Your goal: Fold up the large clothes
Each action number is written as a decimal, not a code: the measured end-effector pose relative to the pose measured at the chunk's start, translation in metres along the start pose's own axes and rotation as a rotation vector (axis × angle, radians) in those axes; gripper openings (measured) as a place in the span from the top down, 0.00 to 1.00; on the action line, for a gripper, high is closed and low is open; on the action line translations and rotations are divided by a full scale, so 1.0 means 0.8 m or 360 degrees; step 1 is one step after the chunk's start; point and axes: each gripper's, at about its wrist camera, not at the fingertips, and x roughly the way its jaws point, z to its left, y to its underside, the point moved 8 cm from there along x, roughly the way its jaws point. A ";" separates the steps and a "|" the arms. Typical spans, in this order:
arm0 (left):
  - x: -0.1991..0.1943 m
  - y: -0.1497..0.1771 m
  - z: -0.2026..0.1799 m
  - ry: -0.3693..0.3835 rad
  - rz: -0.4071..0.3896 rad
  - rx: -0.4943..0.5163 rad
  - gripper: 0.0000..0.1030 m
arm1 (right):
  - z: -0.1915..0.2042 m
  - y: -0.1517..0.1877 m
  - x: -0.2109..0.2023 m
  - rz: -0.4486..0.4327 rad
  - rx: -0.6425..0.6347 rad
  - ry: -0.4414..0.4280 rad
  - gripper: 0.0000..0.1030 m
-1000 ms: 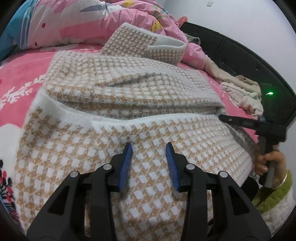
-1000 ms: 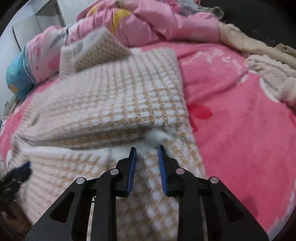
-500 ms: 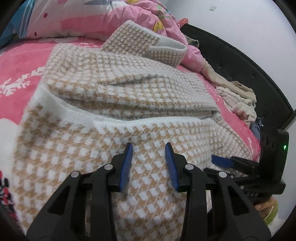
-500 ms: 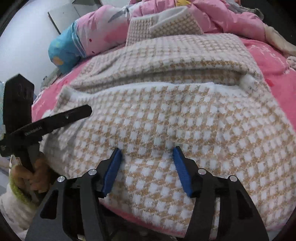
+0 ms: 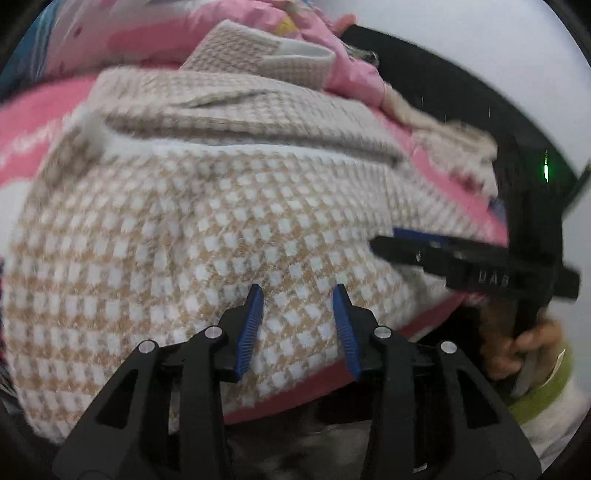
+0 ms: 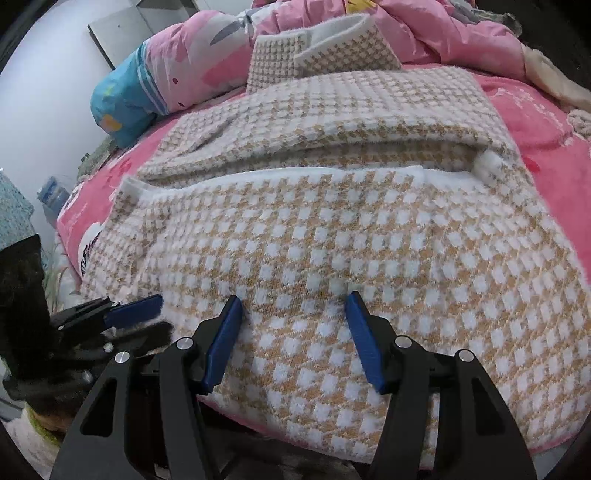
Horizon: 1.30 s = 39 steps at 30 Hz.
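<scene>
sweater [image 6: 332, 236] lies half-folded on bed [image 6: 532, 122]. both hand-held grippers empty: left [image 5: 297, 317] narrowly parted, right [image 6: 293, 332] wide. pinch near hem at both corners, lift evenly, fold away.

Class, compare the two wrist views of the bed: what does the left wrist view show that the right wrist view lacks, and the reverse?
Only the left: a black headboard with a green light, and a hand gripping the right gripper's handle.
Only the right: a blue-ended pink bolster pillow and a grey cabinet.
Both: the tan-and-white checked knit garment on a pink bedsheet, under a crumpled pink duvet.
</scene>
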 end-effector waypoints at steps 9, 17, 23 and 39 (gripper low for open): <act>-0.008 0.003 0.009 0.0003 -0.0025 -0.0004 0.63 | -0.012 0.044 -0.060 -0.0044 -0.0074 0.0154 0.44; -0.030 0.001 -0.003 0.0003 -0.0076 0.0003 0.65 | -0.032 0.054 -0.041 0.0005 0.0011 0.0203 0.41; -0.094 0.004 0.032 -0.0124 -0.0206 -0.0074 0.55 | -0.054 0.048 -0.097 -0.0117 0.0062 0.0288 0.34; -0.119 0.007 0.084 -0.0264 -0.0192 -0.0298 0.40 | -0.079 0.038 -0.110 -0.0091 0.0209 0.0343 0.17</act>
